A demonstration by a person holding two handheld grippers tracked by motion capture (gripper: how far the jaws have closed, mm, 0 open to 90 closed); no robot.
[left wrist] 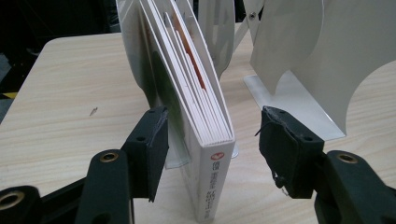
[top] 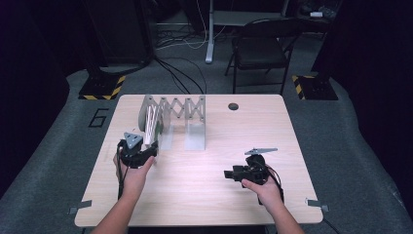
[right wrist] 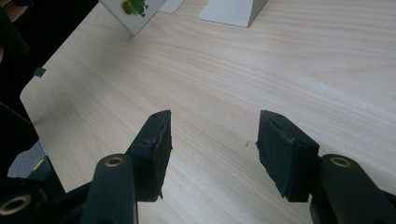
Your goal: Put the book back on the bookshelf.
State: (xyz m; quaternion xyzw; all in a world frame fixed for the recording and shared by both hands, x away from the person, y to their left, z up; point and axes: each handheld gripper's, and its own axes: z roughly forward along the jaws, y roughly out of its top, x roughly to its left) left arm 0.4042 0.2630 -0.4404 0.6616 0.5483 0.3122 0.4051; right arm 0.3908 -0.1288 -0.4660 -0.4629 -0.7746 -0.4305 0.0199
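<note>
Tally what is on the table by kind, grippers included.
Book: 1
Expanding rack: 1
Grippers: 2, left gripper with the book between its open jaws, right gripper open over bare table
Total: 4

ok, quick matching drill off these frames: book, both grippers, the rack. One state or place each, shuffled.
Things:
1. book
2. left gripper
3. right gripper
4. expanding rack

States or places:
A. jaws apart over bare tabletop, nothing between them
B. standing upright, spine toward the camera, in the rack's left end
C. at the far side of the table, white dividers joined by a scissor lattice
D. jaws either side of the book, pads clear of its covers

Pairs: 1-B, 2-D, 3-A, 4-C
</note>
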